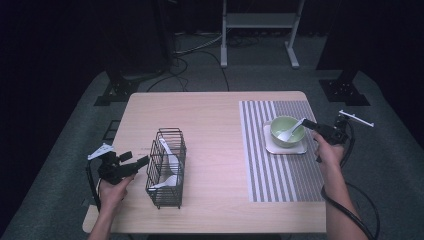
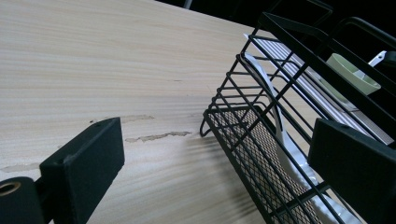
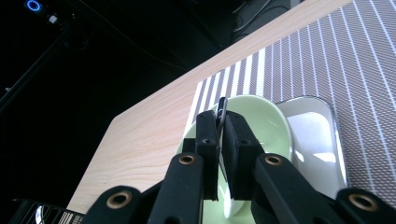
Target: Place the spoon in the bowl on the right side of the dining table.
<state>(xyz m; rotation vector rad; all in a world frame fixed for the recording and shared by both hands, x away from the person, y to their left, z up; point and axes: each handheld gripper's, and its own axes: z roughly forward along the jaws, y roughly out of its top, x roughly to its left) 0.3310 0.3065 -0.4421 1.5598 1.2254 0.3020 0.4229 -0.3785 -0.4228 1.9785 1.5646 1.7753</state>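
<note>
The green bowl (image 1: 287, 131) serves as the landmark; it sits on a white square dish (image 1: 285, 146) on the striped placemat (image 1: 280, 170), toward the table's (image 1: 210, 115) right edge. A white spoon (image 1: 291, 131) rests in the bowl, its handle rising over the rim to the right; the right gripper (image 1: 311, 124) has its jaws nearly closed on that handle, and in the right gripper view the thin handle (image 3: 221, 112) stands edge-on between the pads. Well to the left of the bowl stands a black wire basket (image 1: 166, 167) with white spoons (image 1: 170, 172) inside; bare wood lies open between it and the placemat. The left gripper (image 1: 142, 161), just left of the basket, stands wide open and holds nothing; one jaw reaches beside the basket's wire wall (image 2: 280, 116).
</note>
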